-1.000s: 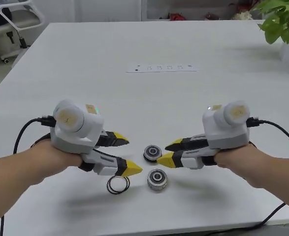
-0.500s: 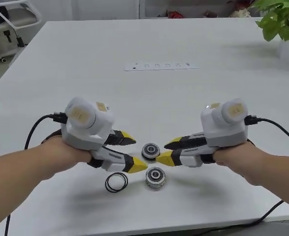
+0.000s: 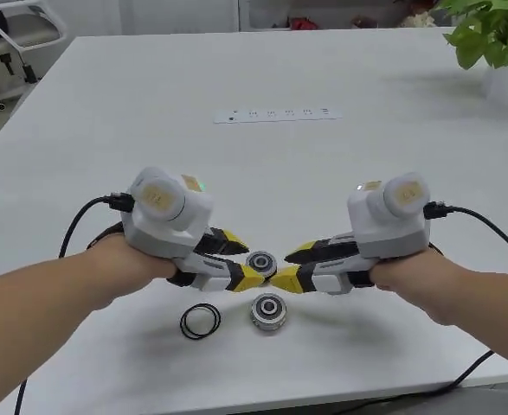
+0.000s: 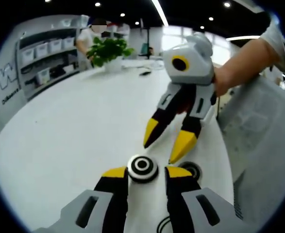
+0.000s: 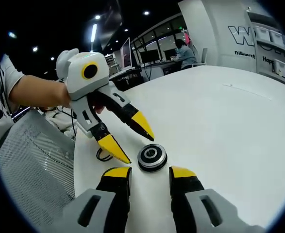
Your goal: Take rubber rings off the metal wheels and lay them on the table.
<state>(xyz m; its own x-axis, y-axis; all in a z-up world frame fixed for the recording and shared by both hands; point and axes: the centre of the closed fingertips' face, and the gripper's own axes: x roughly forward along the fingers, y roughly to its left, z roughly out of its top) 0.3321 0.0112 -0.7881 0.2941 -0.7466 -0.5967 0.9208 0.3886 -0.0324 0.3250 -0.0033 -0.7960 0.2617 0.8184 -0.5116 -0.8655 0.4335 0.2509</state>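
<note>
Between spread jaws of left tool (image 3: pixel 247 259): metal wheel (image 3: pixel 261 262), likely braced for stripping. Right tool (image 3: pixel 286 266) opposite, jaws spread, tips just short of wheel, poised for its dark ring. Second wheel (image 3: pixel 269 310) just behind tips; loose rings (image 3: pixel 201 321) on worktop (image 3: pixel 323 173) beside left tool.

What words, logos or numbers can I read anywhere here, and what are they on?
"W": big dark letter, cut off beyond it, on the white back wall.
"Diligen...": small dark print just below on that wall; its ending is blurred.
"Hap...": next to it, the rest cut off.
Markings on the flat white power strip on the white table: too small to read.
</note>
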